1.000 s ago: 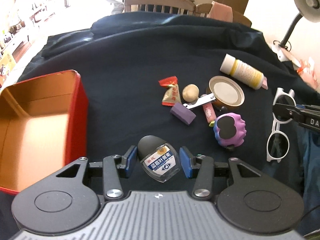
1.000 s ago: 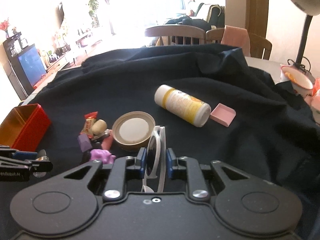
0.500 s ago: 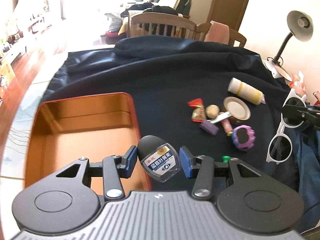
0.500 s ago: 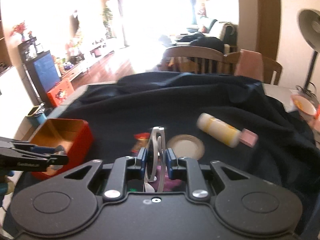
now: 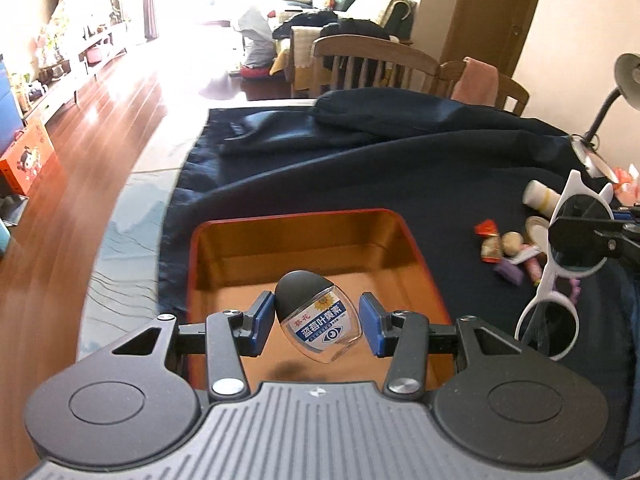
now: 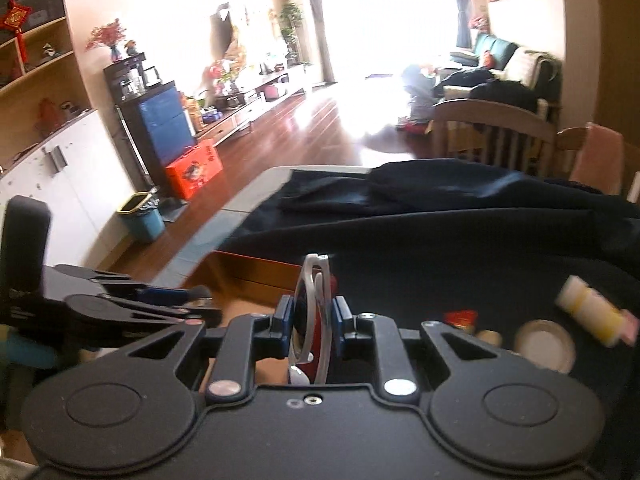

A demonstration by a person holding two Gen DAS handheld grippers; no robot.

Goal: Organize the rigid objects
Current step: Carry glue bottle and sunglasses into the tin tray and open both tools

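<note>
Tin was what mattered here: the red box (image 5: 308, 264) with its smooth orange-gold inside lay directly below and just ahead of the left gripper (image 5: 317, 322), open side up, rounded at the corners and, as far as it showed, bare inside. The left jaws stood partly open around a small clear bottle (image 5: 316, 318) with a black domed cap and a blue printed label; it hung tilted between the blue pads, cap up and to the left, so it was evidently pinched, though a sliver of gap showed at the right pad. Its long axis ran slantwise across the jaws. A drop from there would likely land inside the tin, so the left hand seemed the nearer to finishing.

Further right, the right gripper (image 6: 313, 322) was nearly closed on white sunglasses (image 6: 314, 316), hard glossy plastic with dark round lenses, held edge-on with one lens dangling below. From these jaws the tin lay ahead and to the left, its near corner just beyond the frames. Off to the right of both, on the dark wrinkled cloth (image 5: 360, 168) over the table, waited a cream tube (image 6: 590, 312), a round lid (image 6: 544, 344) and wrapped sweets (image 5: 490, 240).
</note>
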